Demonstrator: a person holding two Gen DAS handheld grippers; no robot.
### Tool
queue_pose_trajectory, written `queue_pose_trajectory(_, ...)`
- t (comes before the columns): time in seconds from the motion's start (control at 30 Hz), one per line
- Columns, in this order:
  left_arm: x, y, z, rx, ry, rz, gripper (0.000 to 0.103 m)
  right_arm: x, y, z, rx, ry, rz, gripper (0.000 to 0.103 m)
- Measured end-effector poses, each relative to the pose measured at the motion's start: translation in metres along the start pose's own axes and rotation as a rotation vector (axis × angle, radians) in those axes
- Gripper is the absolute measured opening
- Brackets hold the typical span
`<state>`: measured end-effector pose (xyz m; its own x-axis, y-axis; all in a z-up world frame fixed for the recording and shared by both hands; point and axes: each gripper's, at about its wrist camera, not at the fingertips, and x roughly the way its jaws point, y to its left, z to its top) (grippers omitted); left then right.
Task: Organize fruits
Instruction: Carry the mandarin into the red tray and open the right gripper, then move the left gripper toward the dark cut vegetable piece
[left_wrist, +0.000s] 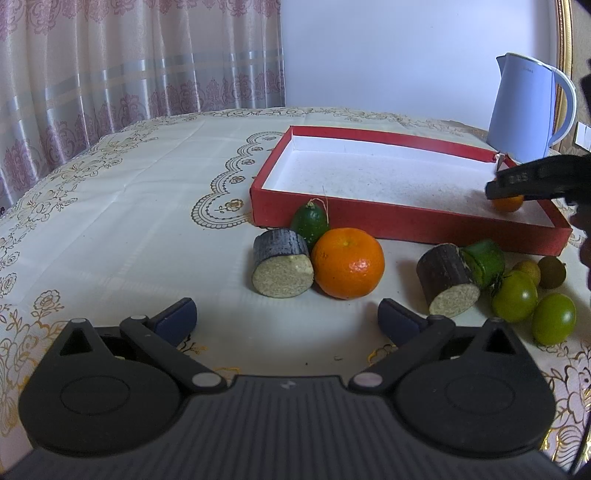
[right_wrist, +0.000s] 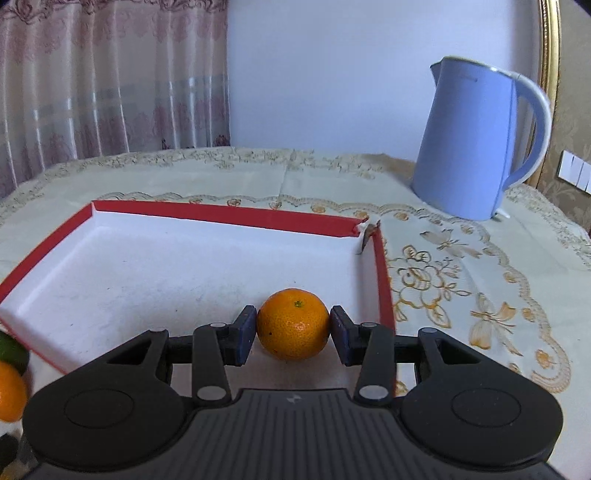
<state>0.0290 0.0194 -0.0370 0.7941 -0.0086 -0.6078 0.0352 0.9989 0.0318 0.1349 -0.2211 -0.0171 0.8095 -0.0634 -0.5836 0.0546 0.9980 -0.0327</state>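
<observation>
Orange fruit (left_wrist: 349, 263) sits on bench (left_wrist: 129, 206) ahead of my left claw (left_wrist: 286, 320), jaws wide, nothing between. Dark cut cylinders, green fruits near red tray (left_wrist: 406, 221). Right view: my right claw (right_wrist: 293, 334) grips small mandarin (right_wrist: 293, 325) over tray's white floor, near right wall. Blue kettle (right_wrist: 476, 147) behind.

Soft, even daylight; both views sharp at the centre.
Light filters through the curtain (left_wrist: 110, 74); shadows on the counter (left_wrist: 129, 192) are faint. Fisheye bends the edges, corners go dark, and the kettle (right_wrist: 476, 147) looks slightly smeared.
</observation>
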Motion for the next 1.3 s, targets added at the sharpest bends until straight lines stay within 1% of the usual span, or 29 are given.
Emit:
queue_pose_trajectory(0.13,0.0,0.0,0.0,-0.001,0.0,-0.001,0.103,0.004,0.004,0.003,-0.018,-0.002,-0.009,0.042)
queue_pose_trajectory(0.2,0.0,0.0,0.0,0.0,0.0,-0.001,0.103,0.005,0.008,0.004,-0.054,0.003,-0.018,0.043)
queue_pose_trajectory(0.33,0.0,0.0,0.0,-0.001,0.0,-0.001,0.103,0.005,0.007,0.004,-0.044,-0.002,-0.008,0.046)
queue_pose_trajectory(0.4,0.0,-0.001,0.0,-0.001,-0.001,-0.001,0.103,-0.001,0.003,0.004,-0.019,-0.008,0.007,0.054)
queue_pose_trajectory(0.47,0.0,-0.001,0.0,-0.001,-0.001,-0.001,0.103,-0.013,-0.002,0.004,0.001,-0.032,0.019,0.07)
queue_pose_trajectory(0.57,0.0,0.0,0.0,-0.002,-0.001,-0.002,0.103,-0.04,-0.008,-0.003,0.005,-0.089,0.017,0.079)
queue_pose_trajectory(0.67,0.001,-0.002,0.0,-0.002,-0.002,-0.002,0.103,-0.066,-0.017,-0.021,0.027,-0.123,-0.021,0.08)
queue_pose_trajectory(0.73,0.001,-0.002,0.0,-0.003,-0.002,-0.002,0.103,-0.077,-0.025,-0.034,0.054,-0.112,-0.044,0.082)
queue_pose_trajectory(0.8,0.001,-0.002,0.0,-0.004,-0.002,-0.004,0.103,-0.084,-0.033,-0.047,0.074,-0.096,-0.085,0.082)
queue_pose_trajectory(0.87,0.001,-0.002,0.0,-0.007,-0.002,-0.006,0.103,-0.088,-0.041,-0.059,0.098,-0.068,-0.106,0.082)
queue_pose_trajectory(0.97,0.001,-0.001,0.0,-0.008,-0.003,-0.006,0.103,-0.088,-0.054,-0.071,0.156,-0.017,-0.124,0.082)
queue_pose_trajectory(1.03,0.002,-0.002,0.0,-0.009,-0.003,-0.007,0.103,-0.082,-0.056,-0.077,0.158,0.016,-0.137,0.082)
queue_pose_trajectory(1.2,0.001,-0.001,0.0,-0.01,-0.003,-0.008,0.103,-0.078,-0.055,-0.084,0.156,0.023,-0.138,0.091)
queue_pose_trajectory(1.23,0.001,0.0,0.0,-0.011,-0.003,-0.009,0.103,-0.077,-0.056,-0.084,0.155,0.031,-0.127,0.096)
queue_pose_trajectory(1.3,0.001,-0.001,0.0,-0.008,-0.003,-0.012,0.103,-0.076,-0.055,-0.084,0.153,0.038,-0.118,0.097)
